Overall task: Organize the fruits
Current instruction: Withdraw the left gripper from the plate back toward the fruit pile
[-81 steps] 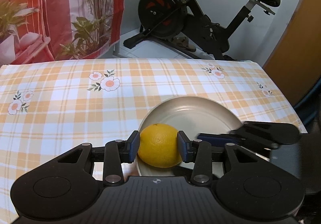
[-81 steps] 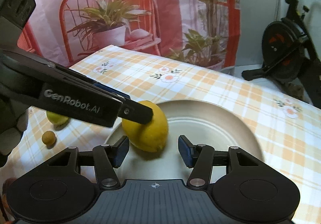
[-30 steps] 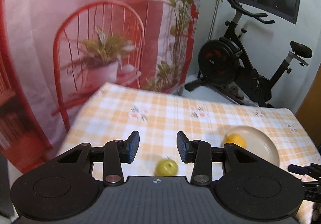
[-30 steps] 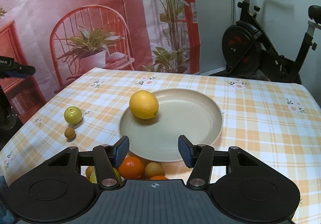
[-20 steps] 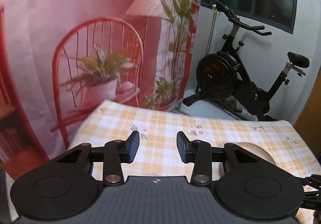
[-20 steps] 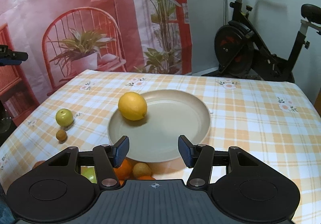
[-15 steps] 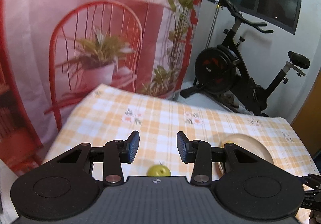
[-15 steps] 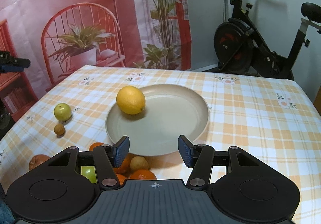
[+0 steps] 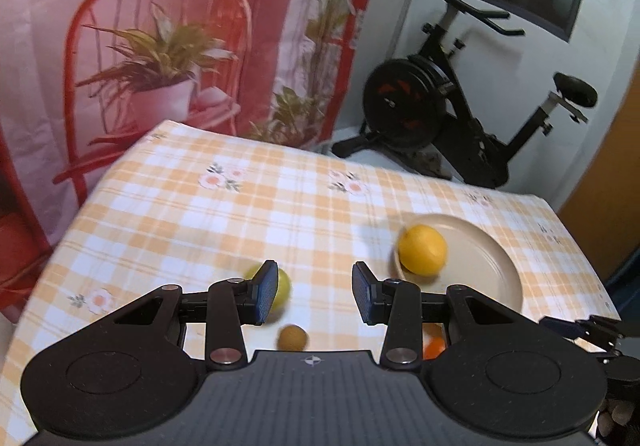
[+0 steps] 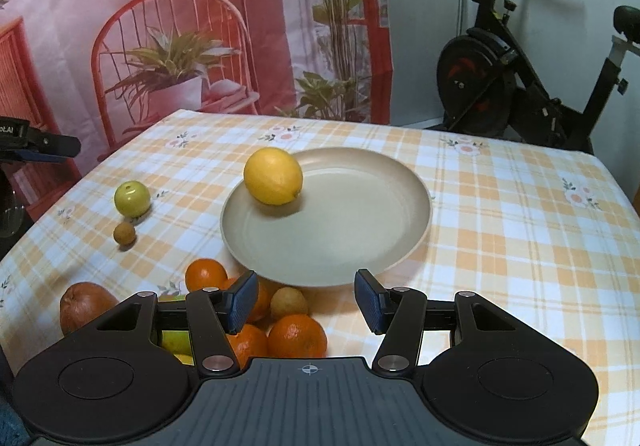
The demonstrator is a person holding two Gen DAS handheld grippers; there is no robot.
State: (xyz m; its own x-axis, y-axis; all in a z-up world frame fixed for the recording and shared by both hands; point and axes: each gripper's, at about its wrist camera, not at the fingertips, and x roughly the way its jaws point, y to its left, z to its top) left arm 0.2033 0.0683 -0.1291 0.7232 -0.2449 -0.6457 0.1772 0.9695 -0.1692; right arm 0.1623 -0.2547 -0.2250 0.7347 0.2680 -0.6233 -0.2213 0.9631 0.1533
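Observation:
A yellow lemon point(image 10: 273, 176) lies at the left inside rim of the beige plate point(image 10: 360, 230); the left wrist view shows the lemon point(image 9: 423, 250) and plate point(image 9: 492, 266) to the right. A green apple point(image 9: 283, 286) sits on the cloth, half hidden behind the left finger of my open, empty left gripper point(image 9: 314, 294). A small brown fruit point(image 9: 293, 338) lies just below it. My right gripper point(image 10: 305, 300) hangs open and empty over a pile of oranges point(image 10: 296, 336) at the plate's near edge. The apple point(image 10: 132, 199) and small brown fruit point(image 10: 124, 233) lie left of the plate.
The checked tablecloth point(image 10: 500, 230) covers the table. A brownish fruit point(image 10: 86, 306) lies at the near left. An exercise bike point(image 10: 516, 86) stands behind the table, beside a printed backdrop point(image 10: 180, 26). The tip of the left gripper point(image 10: 36, 144) shows at the far left edge.
The left gripper has come down and tilted toward the table, so the green apple and small brown fruit now show near its fingers. The right gripper has barely shifted, showing more of the fruit pile.

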